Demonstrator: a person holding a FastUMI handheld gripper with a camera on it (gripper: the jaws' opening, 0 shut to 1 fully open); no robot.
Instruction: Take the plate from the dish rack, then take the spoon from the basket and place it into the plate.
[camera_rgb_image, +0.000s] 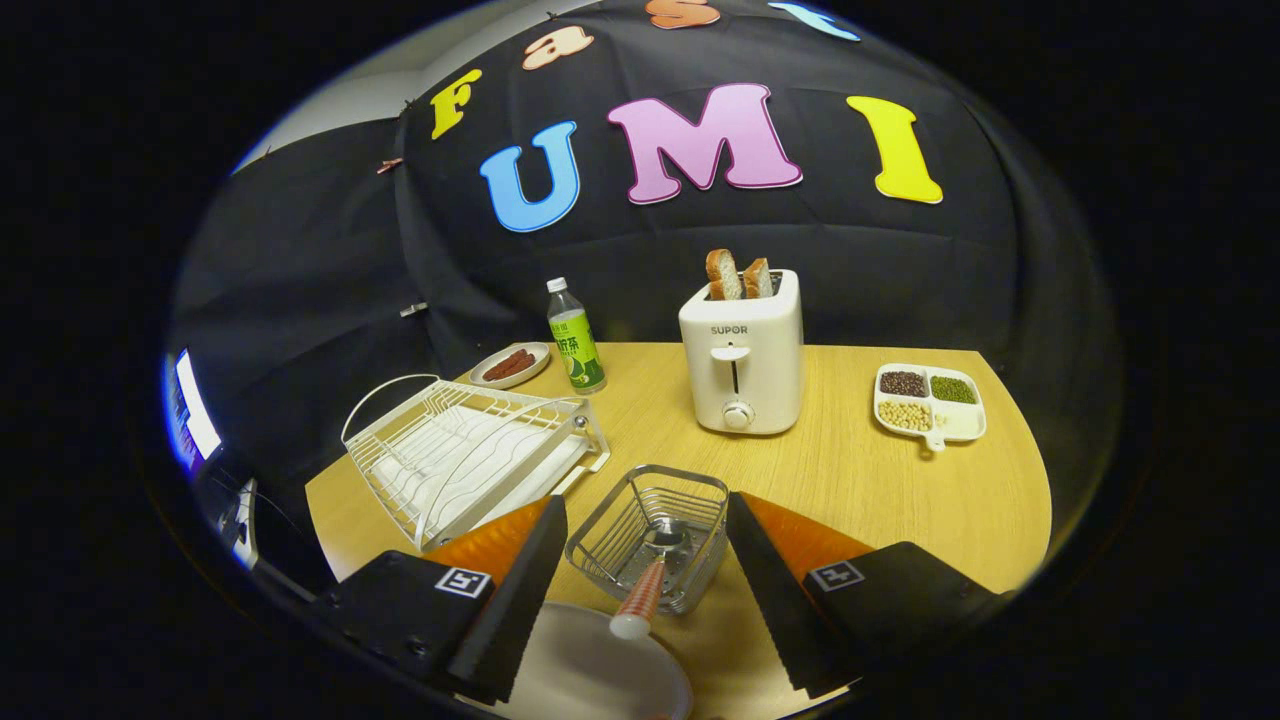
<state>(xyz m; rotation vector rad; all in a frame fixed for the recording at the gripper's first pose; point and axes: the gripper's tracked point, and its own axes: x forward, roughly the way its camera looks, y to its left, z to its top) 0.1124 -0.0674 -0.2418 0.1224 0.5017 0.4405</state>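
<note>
Fingers of the gripper (645, 560) stand spread wide, released, grasping nothing. Nearest, the plate (590, 670) lies flat by the left finger at the table's (900, 490) near edge. Between the fingers sits the basket (652, 532), the spoon (645, 585) leaning out over its near rim. Rack (470, 455) far left; toaster (741, 350) beyond, bare wood right.

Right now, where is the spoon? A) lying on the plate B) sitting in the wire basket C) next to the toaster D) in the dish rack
B: the spoon sits in the wire basket, its striped handle sticking out over the rim toward the plate, between the open tool's fingers, which touch nothing.
</note>
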